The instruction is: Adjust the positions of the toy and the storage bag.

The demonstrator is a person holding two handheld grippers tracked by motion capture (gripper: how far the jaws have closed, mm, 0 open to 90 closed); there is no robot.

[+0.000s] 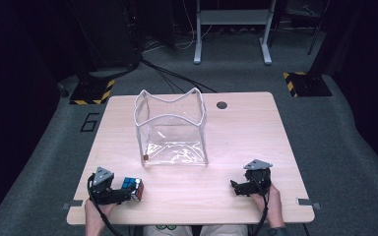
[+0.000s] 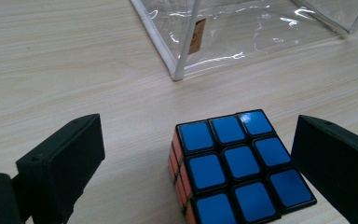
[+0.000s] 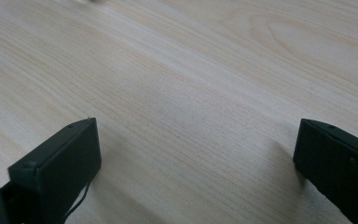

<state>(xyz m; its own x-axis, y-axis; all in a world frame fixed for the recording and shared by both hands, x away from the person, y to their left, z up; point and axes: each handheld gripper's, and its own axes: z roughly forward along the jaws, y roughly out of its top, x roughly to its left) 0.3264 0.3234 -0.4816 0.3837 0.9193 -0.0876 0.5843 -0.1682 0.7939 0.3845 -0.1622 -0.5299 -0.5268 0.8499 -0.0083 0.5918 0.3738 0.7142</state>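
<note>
Here, the wooden table [image 1: 256,132] carried a clear plastic bag [image 1: 171,129] at centre. My left gripper [image 2: 198,161] stood with jaws apart around the Rubik's cube [image 2: 235,165], near the front edge, ungrasped; closing came next, I judged. My right gripper [image 3: 196,163] rested agape, empty.

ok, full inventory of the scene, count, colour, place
puzzle cube: 1, blue top, orange side, near-left of table, between the left fingers
clear bag: 1, transparent with white edging, standing open at table centre
table: 1, light wood, dark round hole near far edge
desk frame: 1, grey, on the floor beyond the table
left gripper: 1, black, open around the cube
right gripper: 1, black, open over bare wood, near-right
hands: 2, holding the grippers at the near edge
</note>
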